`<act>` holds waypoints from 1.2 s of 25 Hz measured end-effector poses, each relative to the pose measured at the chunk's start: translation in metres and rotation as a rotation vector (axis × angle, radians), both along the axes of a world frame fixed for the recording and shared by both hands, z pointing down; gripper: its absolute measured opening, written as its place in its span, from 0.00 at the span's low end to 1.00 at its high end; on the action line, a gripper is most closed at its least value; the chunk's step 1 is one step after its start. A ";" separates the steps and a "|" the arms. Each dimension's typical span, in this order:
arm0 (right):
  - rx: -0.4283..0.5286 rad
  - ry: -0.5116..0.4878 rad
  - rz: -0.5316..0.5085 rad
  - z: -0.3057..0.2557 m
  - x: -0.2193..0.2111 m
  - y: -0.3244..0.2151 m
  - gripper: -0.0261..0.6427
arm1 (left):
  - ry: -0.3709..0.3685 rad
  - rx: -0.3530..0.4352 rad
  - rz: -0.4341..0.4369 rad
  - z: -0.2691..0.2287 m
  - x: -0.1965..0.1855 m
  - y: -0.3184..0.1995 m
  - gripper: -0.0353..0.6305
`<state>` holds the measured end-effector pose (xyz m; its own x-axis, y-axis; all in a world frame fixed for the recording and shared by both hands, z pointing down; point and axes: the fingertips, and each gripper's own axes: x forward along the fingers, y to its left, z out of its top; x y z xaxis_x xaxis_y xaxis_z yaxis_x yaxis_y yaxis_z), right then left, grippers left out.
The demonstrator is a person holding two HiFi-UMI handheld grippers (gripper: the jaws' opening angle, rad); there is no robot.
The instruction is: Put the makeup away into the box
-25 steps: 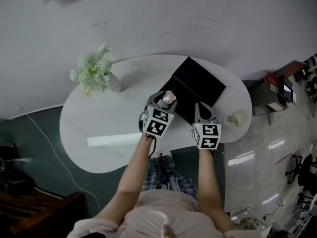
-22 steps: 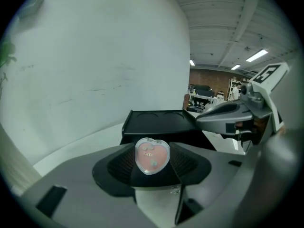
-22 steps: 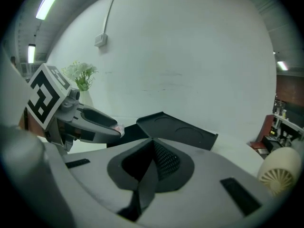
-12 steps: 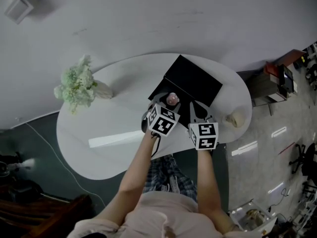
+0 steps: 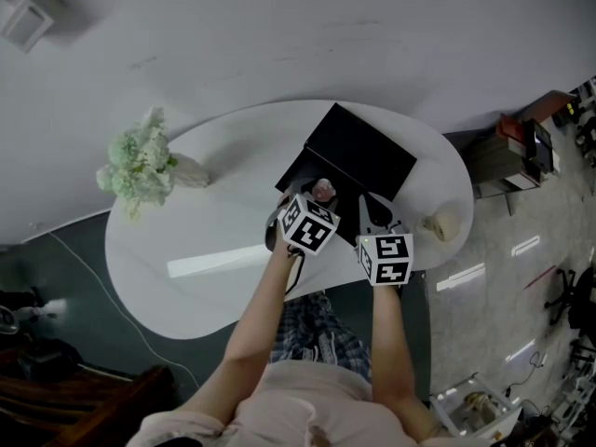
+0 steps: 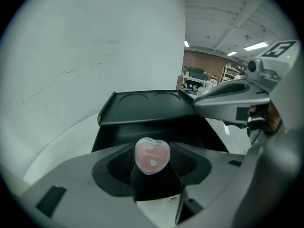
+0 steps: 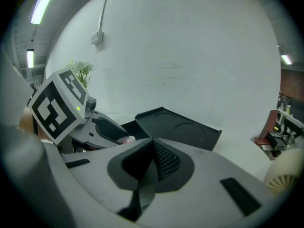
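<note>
Well, my left tongs (image 6: 152,164) pinch the heart (image 6: 152,155) by its rim, right tongs (image 7: 151,163) pressed together; a slip could miss the box (image 6: 142,109).

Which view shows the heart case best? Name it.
The left gripper view: the heart case sits close and face-on between the jaws. The head view shows it tiny; the right gripper view shows only a pink sliver.

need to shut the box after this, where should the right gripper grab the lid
Probably the thin free edge of the lid, farthest from the person, near its middle, coming from above. The lid stands open, tilted back from the box, so that rim is exposed; its inner face is broad and flat. The right gripper is shut and must open first.
</note>
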<state>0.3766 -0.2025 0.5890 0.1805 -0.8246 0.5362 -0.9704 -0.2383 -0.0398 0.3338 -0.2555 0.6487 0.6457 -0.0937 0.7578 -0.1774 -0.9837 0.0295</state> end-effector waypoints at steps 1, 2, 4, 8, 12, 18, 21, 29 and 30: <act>0.002 0.000 0.001 0.000 0.000 0.001 0.06 | -0.001 0.001 -0.002 0.001 0.000 0.000 0.42; 0.003 0.000 0.002 -0.001 0.000 0.001 0.06 | -0.004 0.002 -0.002 0.002 0.000 0.000 0.42; 0.008 0.001 0.003 -0.002 0.001 0.002 0.06 | -0.008 -0.003 0.004 0.003 -0.001 0.001 0.43; 0.018 0.000 0.006 -0.004 0.001 0.003 0.06 | -0.005 -0.016 0.023 0.001 0.000 0.004 0.47; 0.028 0.004 0.004 -0.009 0.000 0.002 0.06 | 0.045 -0.003 0.015 -0.010 -0.003 0.004 0.60; 0.030 0.008 0.014 -0.010 0.003 0.005 0.06 | 0.113 -0.020 -0.039 -0.018 -0.008 -0.002 0.63; 0.040 0.011 0.020 -0.014 0.003 0.006 0.06 | 0.169 -0.022 -0.089 -0.030 -0.012 -0.008 0.62; 0.119 0.044 0.027 -0.045 0.001 0.007 0.06 | 0.405 0.022 -0.279 -0.098 -0.053 -0.038 0.46; 0.136 0.051 0.027 -0.052 0.000 0.008 0.06 | 0.422 0.038 -0.296 -0.107 -0.063 -0.040 0.43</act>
